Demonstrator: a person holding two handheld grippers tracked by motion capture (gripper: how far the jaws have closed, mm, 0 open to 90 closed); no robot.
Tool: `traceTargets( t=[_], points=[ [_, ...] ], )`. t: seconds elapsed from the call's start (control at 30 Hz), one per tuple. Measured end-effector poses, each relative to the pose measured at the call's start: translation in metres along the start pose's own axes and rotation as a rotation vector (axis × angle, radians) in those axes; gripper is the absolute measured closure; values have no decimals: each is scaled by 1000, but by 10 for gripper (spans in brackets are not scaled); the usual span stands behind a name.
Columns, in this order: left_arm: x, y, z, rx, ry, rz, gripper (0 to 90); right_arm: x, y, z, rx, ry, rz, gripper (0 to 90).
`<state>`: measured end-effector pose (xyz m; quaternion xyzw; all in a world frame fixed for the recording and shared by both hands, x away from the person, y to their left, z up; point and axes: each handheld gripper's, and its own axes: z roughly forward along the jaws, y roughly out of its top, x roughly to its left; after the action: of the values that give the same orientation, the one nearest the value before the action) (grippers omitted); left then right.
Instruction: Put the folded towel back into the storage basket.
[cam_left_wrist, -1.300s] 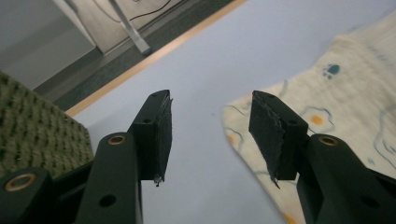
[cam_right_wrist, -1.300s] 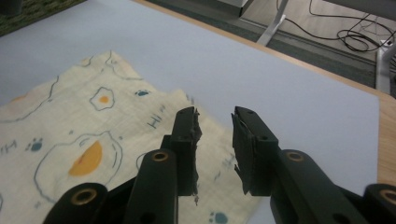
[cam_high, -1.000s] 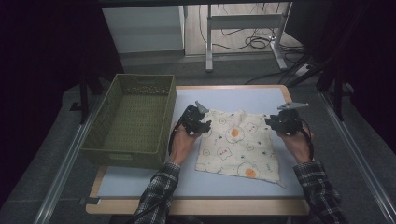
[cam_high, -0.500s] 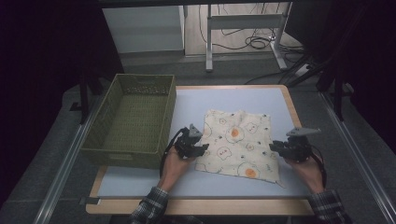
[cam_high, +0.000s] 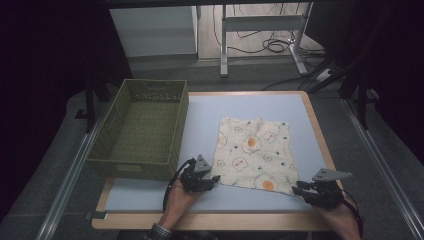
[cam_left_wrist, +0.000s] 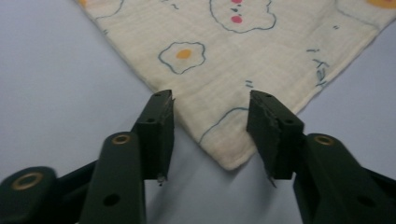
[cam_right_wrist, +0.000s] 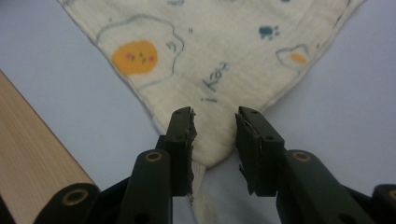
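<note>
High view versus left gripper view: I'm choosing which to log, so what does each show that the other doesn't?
High view alone: the green basket left of the cloth, the whole table, both hands, the right tongs at the cloth's other near corner, and the floor cables beyond.

Left gripper view alone: the left tongs seen close, open, their jaws straddling the cloth's corner.

Both: the egg-print cloth lying flat on the pale tabletop.
</note>
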<state>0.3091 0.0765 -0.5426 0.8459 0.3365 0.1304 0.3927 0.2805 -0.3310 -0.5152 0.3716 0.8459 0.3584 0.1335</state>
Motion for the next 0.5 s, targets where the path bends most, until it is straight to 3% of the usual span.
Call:
traceTargets(
  t=[0.07, 0.17, 0.27, 0.5],
  points=[
    [-2, 0, 1, -1, -5, -2, 586, 2, -4, 2, -6, -15, -11, 689],
    [-4, 0, 1, 2, -24, -21, 714, 3, -6, 1, -15, 15, 8, 849],
    [-3, 0, 1, 3, -59, -39, 859, 5, -6, 1, -16, 10, 6, 870],
    [-7, -5, -9, 19, -81, -34, 873, 10, -10, -5, -12, 15, 2, 870]
  ],
)
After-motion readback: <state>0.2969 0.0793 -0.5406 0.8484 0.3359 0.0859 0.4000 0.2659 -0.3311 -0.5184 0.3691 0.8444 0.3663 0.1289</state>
